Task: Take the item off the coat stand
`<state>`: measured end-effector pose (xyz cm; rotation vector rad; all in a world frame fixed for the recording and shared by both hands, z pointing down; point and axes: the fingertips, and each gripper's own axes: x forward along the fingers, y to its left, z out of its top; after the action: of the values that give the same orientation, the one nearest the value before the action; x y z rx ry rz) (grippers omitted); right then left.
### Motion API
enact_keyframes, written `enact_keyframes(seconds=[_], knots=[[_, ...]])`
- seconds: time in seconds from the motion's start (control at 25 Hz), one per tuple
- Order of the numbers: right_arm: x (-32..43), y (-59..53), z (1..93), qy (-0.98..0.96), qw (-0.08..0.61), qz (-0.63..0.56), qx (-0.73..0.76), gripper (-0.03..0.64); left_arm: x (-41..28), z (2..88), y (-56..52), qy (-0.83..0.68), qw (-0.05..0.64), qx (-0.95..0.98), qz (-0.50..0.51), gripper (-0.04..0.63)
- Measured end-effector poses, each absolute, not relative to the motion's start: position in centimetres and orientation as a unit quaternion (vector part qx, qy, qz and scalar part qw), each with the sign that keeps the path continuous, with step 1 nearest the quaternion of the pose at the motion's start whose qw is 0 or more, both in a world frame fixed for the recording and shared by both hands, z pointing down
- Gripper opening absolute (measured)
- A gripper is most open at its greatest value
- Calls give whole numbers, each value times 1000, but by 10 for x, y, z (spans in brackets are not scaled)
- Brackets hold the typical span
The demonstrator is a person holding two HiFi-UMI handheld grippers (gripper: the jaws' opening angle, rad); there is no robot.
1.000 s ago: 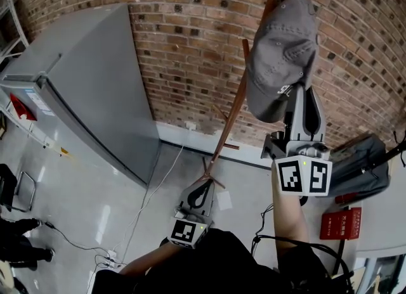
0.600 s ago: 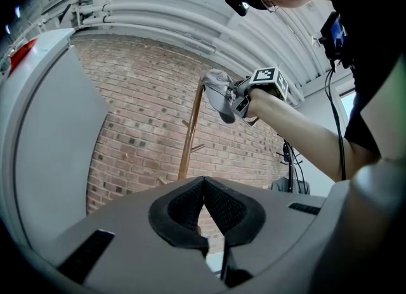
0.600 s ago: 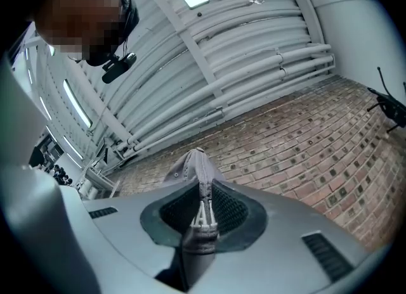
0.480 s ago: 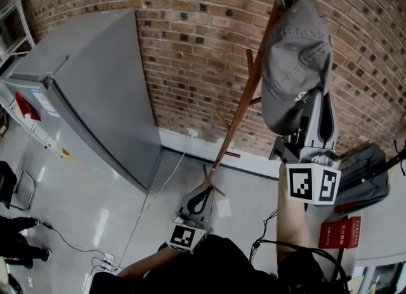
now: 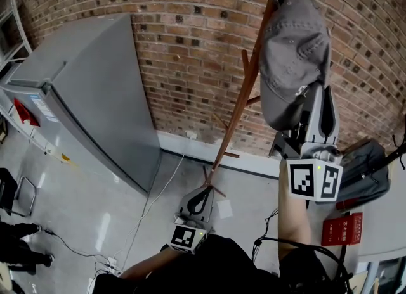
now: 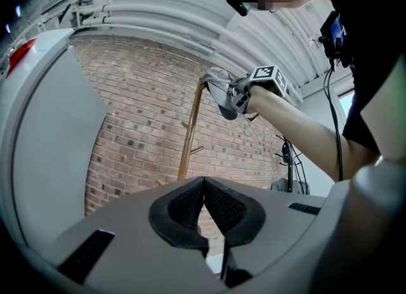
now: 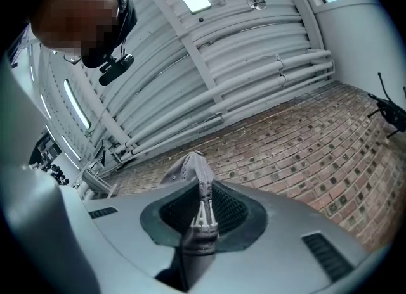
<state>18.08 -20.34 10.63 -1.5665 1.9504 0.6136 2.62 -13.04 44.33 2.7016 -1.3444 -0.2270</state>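
A grey cap point(image 5: 293, 52) hangs at the top of a slim wooden coat stand point(image 5: 244, 96) in front of a brick wall. My right gripper point(image 5: 309, 93) reaches up from below and is shut on the cap's lower edge; in the right gripper view the grey cap point(image 7: 193, 178) is pinched between the jaws. The cap's crown still sits against the stand's top. My left gripper point(image 5: 202, 192) is held low near the stand's foot, shut with nothing in it. In the left gripper view the left gripper point(image 6: 203, 182) points at the coat stand point(image 6: 190, 131), and the cap point(image 6: 221, 90) shows far off.
A tall grey refrigerator point(image 5: 82, 90) stands left of the stand against the brick wall point(image 5: 190, 39). A dark bag point(image 5: 365, 169) and a red box point(image 5: 342, 230) lie at the right. Cables point(image 5: 152, 204) run over the grey floor.
My right gripper has risen with the cap in it, lifting the cap's lower edge along the stand. The left gripper has stayed where it was.
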Motion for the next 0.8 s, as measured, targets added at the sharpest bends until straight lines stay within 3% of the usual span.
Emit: enact_keyframes(seconds=[0.12, 0.8], knots=[[180, -203, 104, 726, 285, 230, -582, 64, 29, 437, -125, -441, 32, 894, -71, 15], [181, -181, 90, 716, 290, 258, -581, 64, 18, 425, -121, -447, 33, 888, -104, 15]])
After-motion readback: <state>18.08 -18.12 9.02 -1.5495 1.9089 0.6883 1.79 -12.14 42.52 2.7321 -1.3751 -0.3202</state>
